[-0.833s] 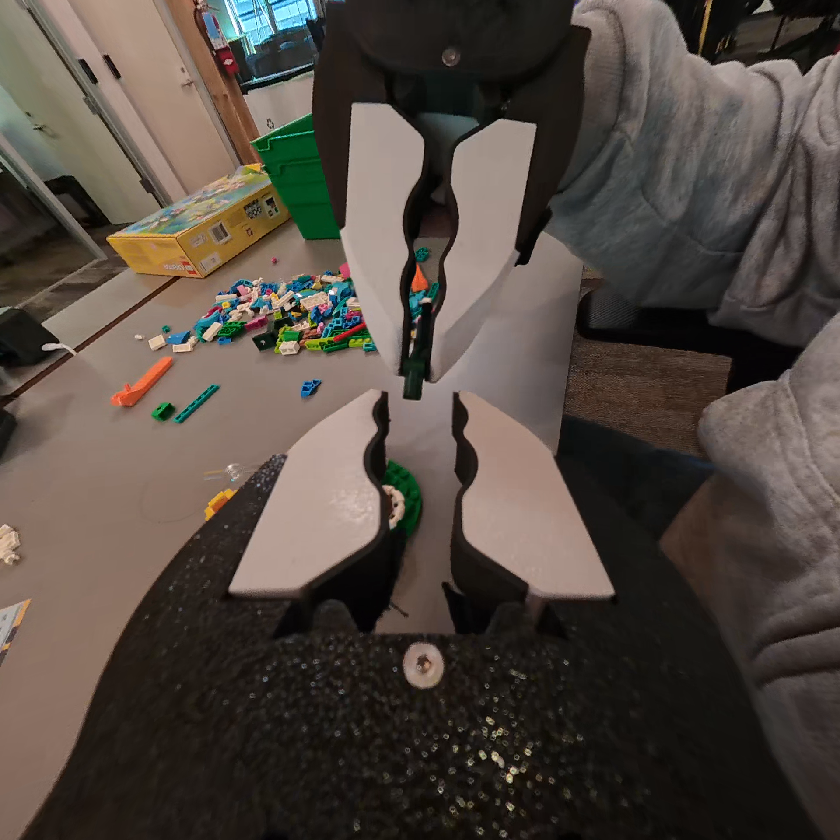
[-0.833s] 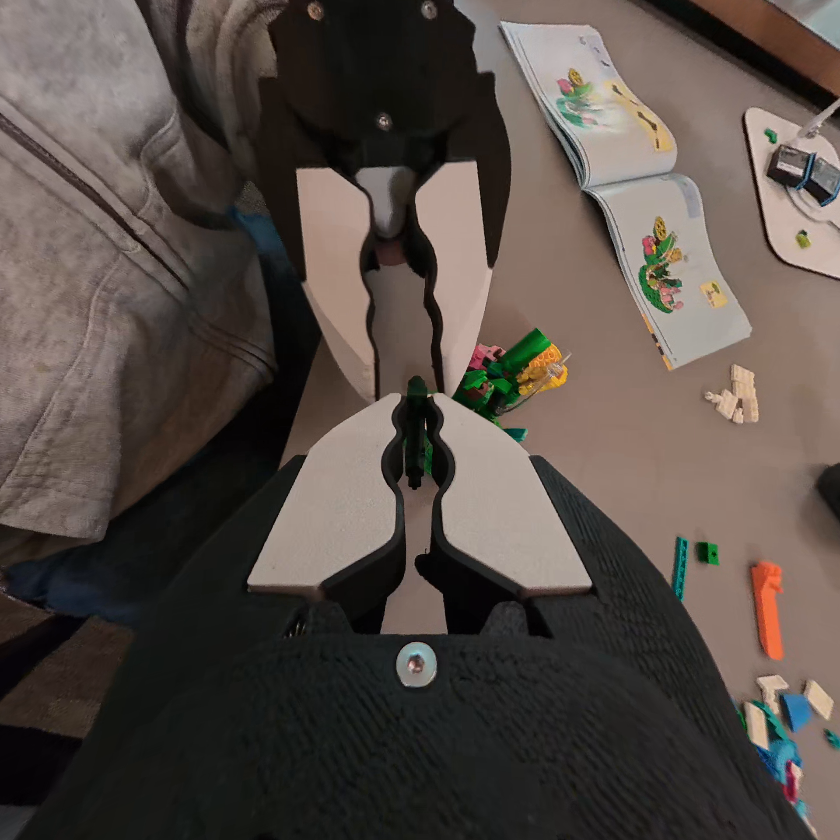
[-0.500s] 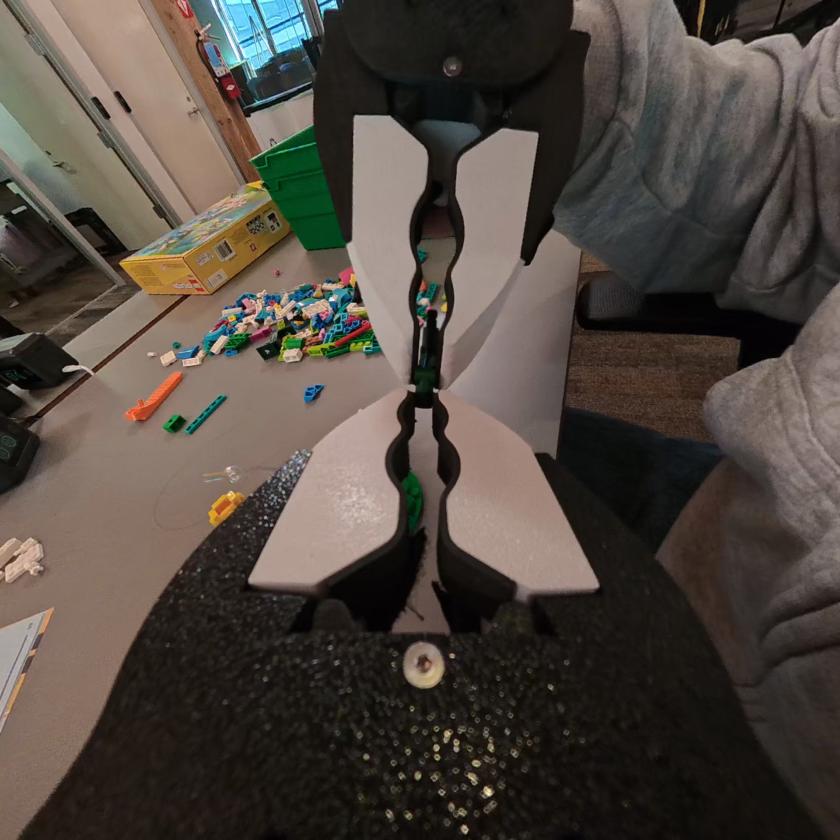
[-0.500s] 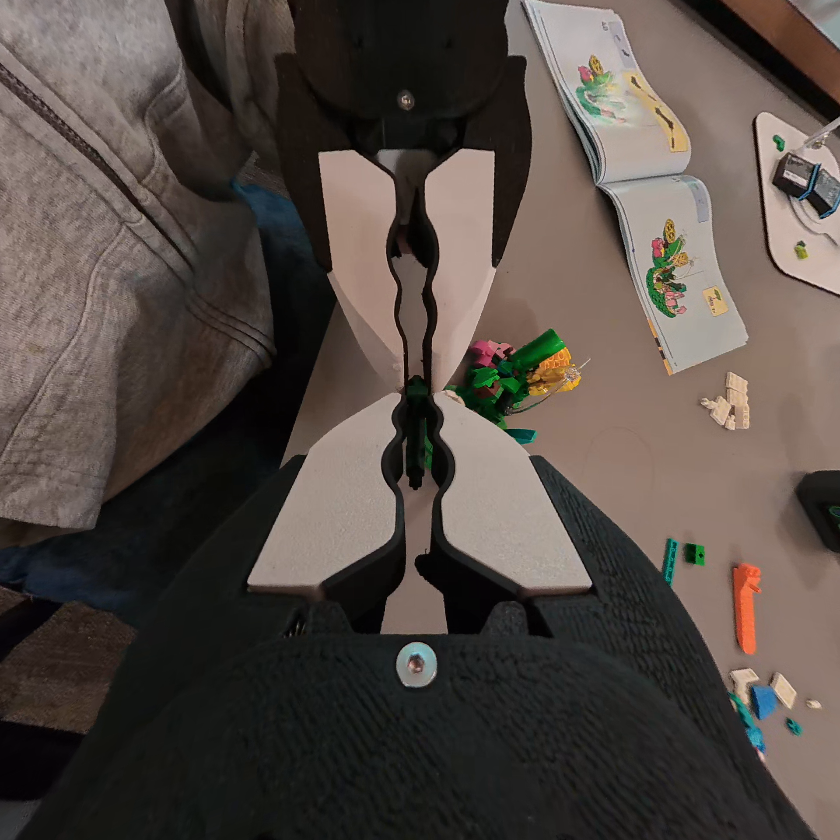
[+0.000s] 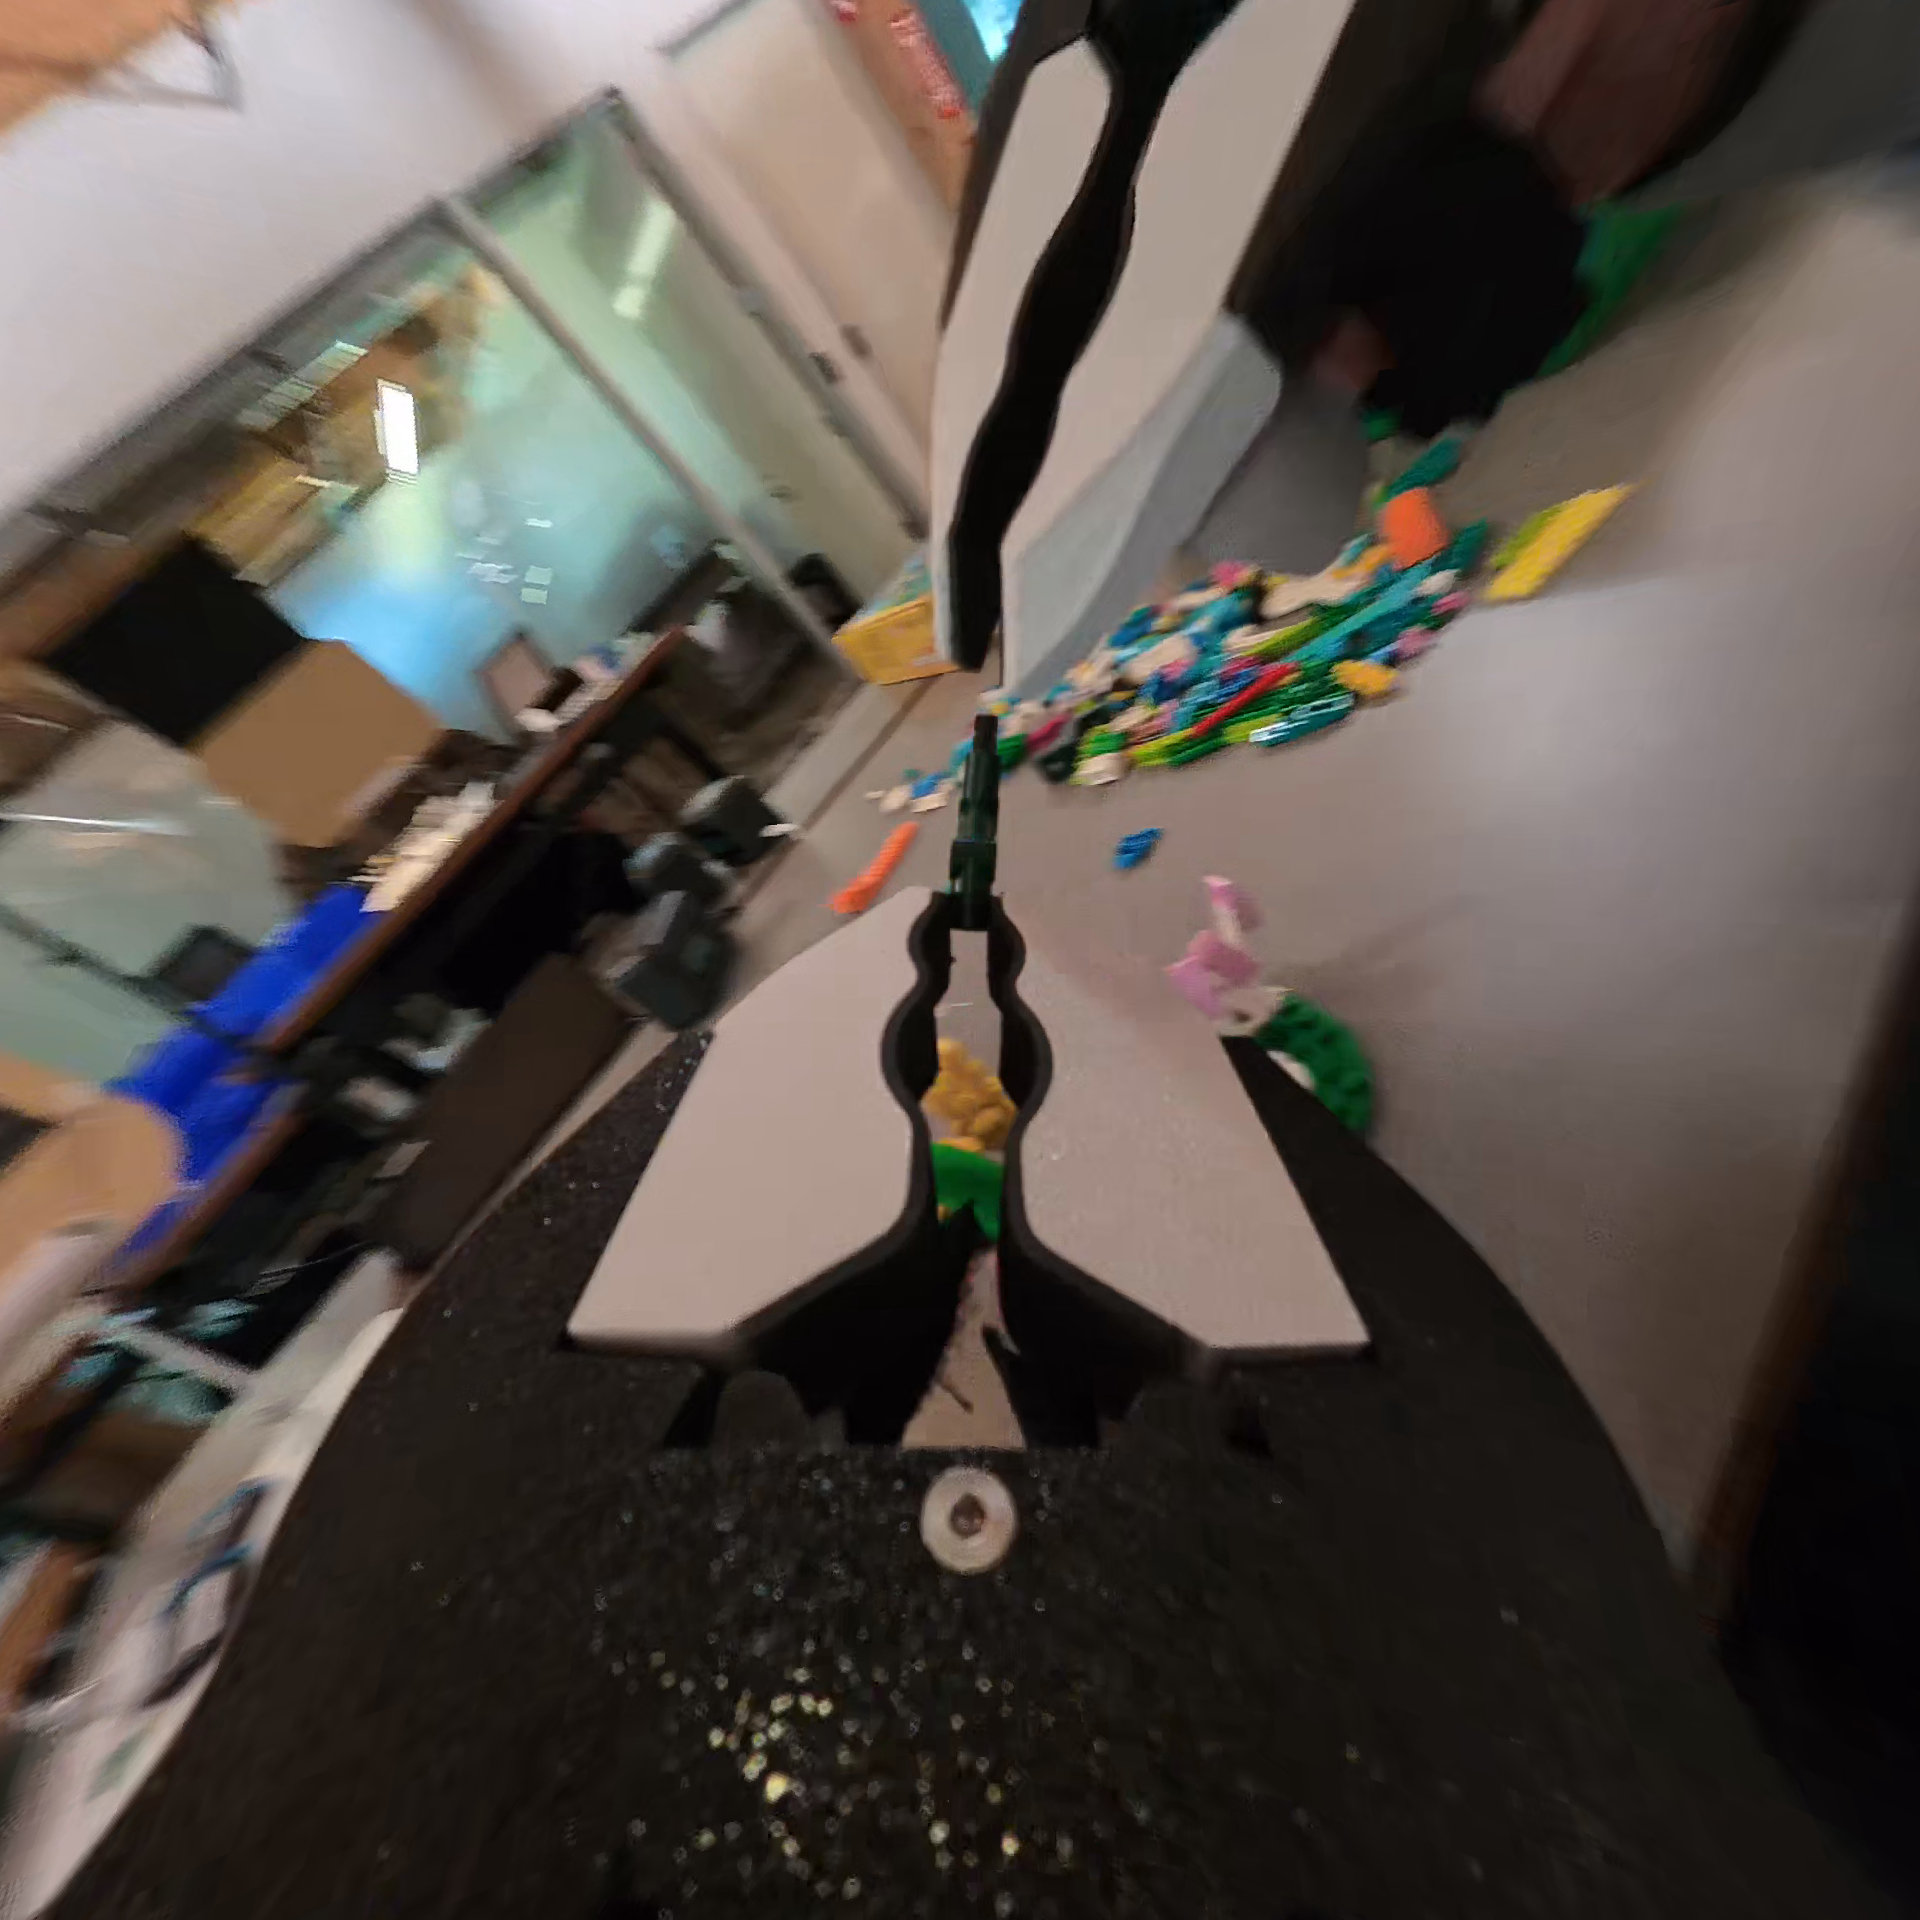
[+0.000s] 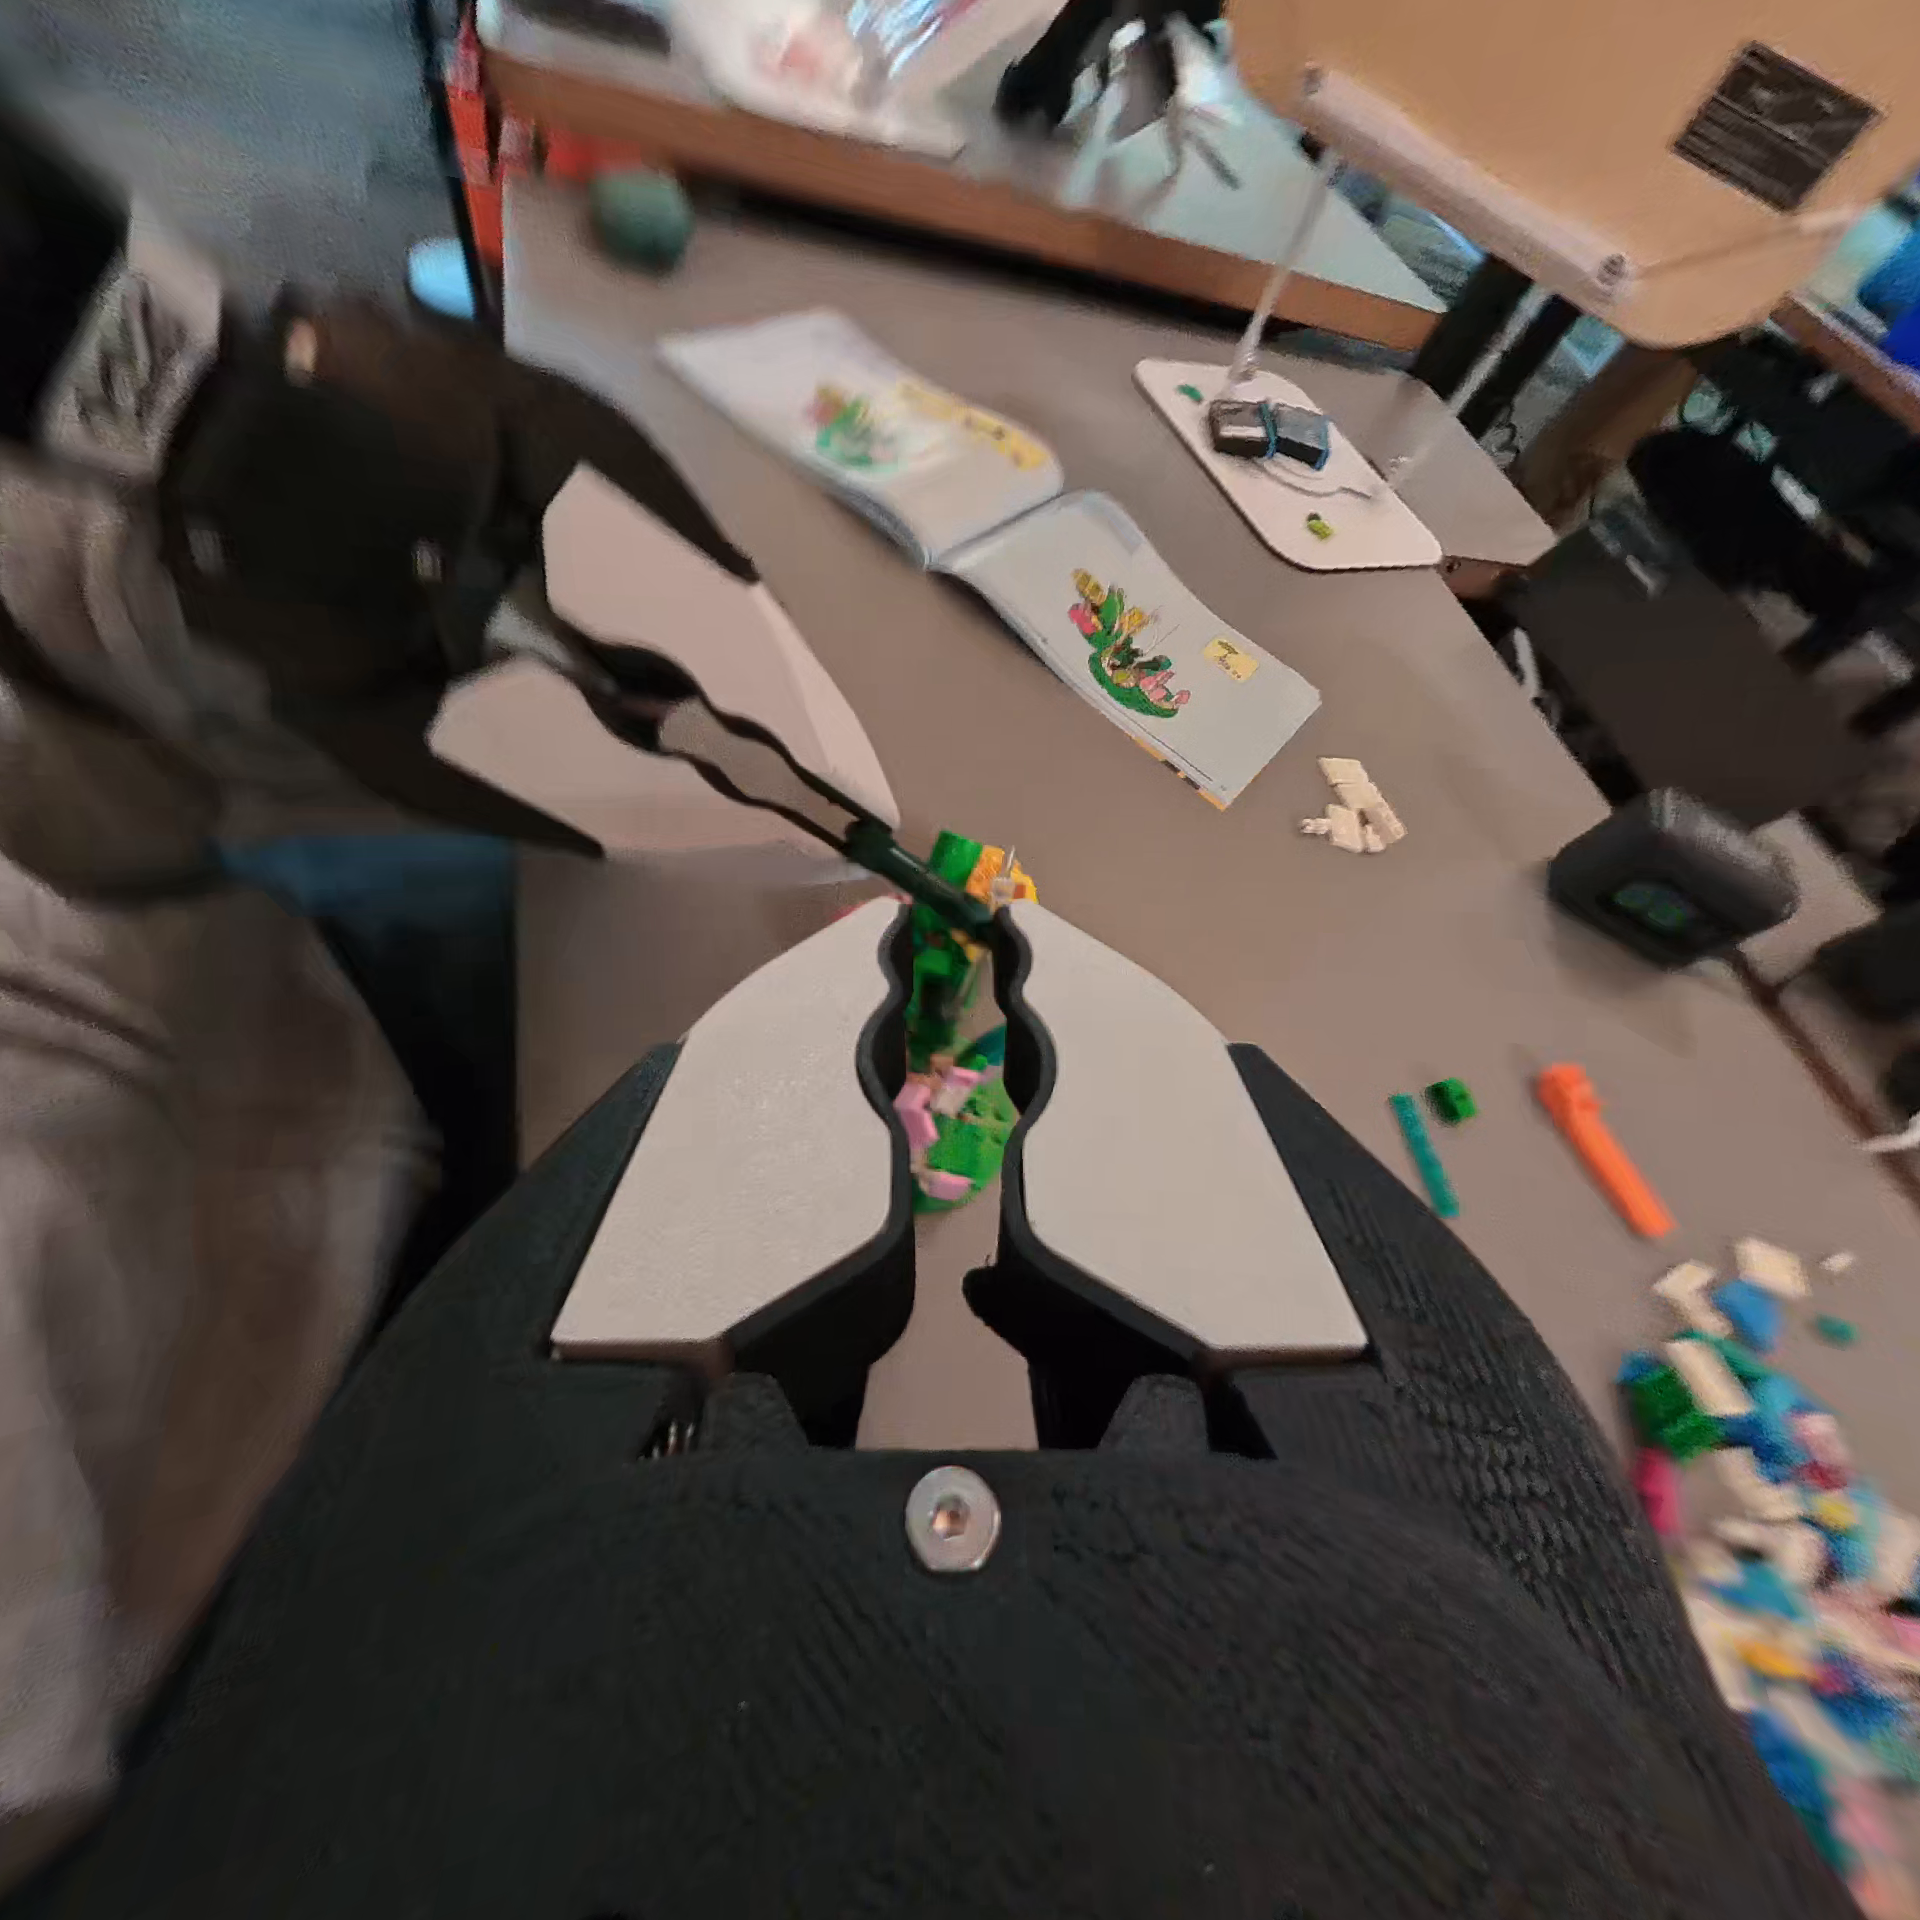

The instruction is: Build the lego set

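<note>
A: What can be made out, from the room down?

B: A blurred office with glass partitions is seen; a grey desk (image 6: 1299,935) carries an open instruction booklet (image 6: 1039,540), a heap of loose coloured bricks (image 5: 1247,665) and a green, pink and yellow flower model (image 6: 951,1081).

A: And the tools?

B: The left tool (image 5: 968,920) is closed on a thin dark-green stem piece (image 5: 977,821). The right tool (image 6: 948,914) is seen nearly closed and empty.

A: The step in hand?

B: A handover appears done; fitting the stem to the model is judged next, and careful alignment is needed.

Even indoor light, heavy motion blur, wide-angle edge stretching; soft shadows
</note>
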`<action>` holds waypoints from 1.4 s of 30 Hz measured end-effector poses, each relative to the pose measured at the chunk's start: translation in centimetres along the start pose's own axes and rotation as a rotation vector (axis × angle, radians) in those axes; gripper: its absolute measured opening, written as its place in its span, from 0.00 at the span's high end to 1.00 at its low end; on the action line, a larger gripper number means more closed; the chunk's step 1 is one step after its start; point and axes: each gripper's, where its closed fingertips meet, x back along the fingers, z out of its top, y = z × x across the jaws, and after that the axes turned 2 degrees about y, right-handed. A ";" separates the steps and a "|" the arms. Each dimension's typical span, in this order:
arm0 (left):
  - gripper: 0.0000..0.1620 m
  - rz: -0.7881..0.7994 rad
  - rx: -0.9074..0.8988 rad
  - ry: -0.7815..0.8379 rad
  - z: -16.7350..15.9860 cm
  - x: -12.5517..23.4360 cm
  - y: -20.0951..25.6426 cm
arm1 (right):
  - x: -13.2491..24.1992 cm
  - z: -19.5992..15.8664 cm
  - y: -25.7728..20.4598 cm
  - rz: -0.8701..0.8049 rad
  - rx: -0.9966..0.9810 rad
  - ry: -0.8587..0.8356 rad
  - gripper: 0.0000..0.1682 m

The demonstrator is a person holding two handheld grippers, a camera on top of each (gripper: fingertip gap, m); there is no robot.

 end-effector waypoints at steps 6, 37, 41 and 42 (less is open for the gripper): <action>0.96 0.261 -0.365 -0.020 -0.1 0.3 -2.2 | -0.8 0.0 -1.0 0.073 -0.687 0.107 0.87; 0.69 -0.029 0.046 -0.158 -4.7 0.0 -0.7 | -1.8 -3.5 1.8 -0.018 -1.024 0.237 0.96; 0.44 -0.266 0.395 -0.296 -7.4 -0.5 0.9 | -0.7 -4.3 2.0 -0.058 -0.954 0.184 0.96; 0.42 -0.305 0.438 -0.319 -7.9 -0.6 1.2 | -0.6 -4.5 1.8 -0.059 -0.942 0.172 0.96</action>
